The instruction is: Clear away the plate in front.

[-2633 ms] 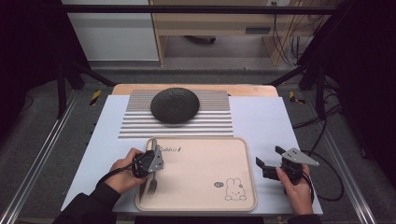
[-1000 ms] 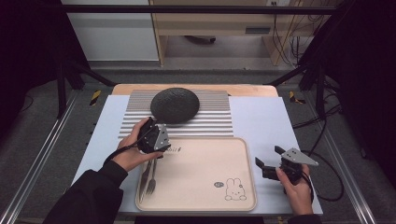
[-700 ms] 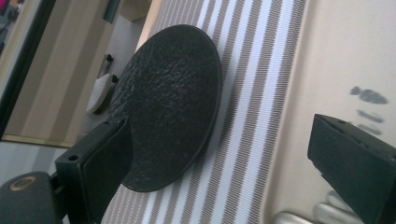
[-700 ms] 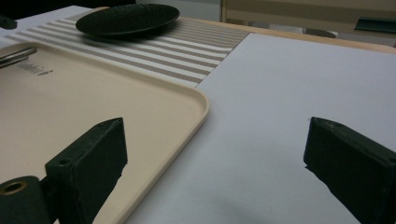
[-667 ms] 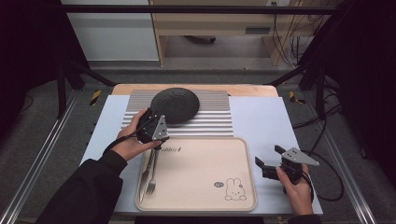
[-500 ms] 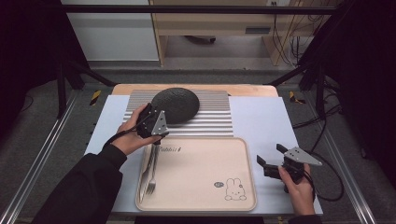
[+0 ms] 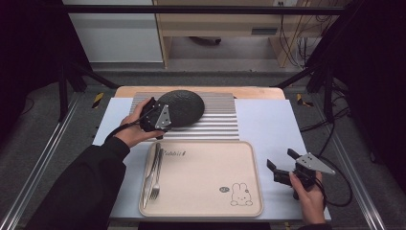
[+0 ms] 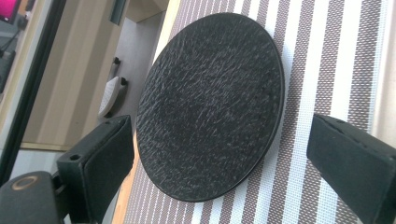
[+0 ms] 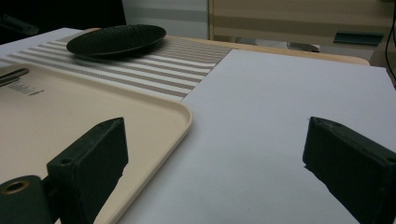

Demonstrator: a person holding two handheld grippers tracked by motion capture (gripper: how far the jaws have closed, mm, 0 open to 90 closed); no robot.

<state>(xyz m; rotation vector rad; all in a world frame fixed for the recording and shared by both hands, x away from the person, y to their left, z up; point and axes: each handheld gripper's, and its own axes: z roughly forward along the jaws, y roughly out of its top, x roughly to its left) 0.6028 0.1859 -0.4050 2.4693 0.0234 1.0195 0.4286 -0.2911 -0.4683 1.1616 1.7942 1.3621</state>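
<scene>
At mat's left edge, left gripper [image 7: 165, 117] reaches to plate [image 7: 184, 108], jaws wide. Plate black, round, rough texture. Right gripper [image 7: 282, 163] wide beside tray [image 7: 206, 206].

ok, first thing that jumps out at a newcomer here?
The left gripper, jaws open, reaching at the round black plate on the striped mat at the table's far side. Next, the beige rabbit-print tray in front, a fork and knife along its left edge. The right gripper hovers open beside it.
</scene>
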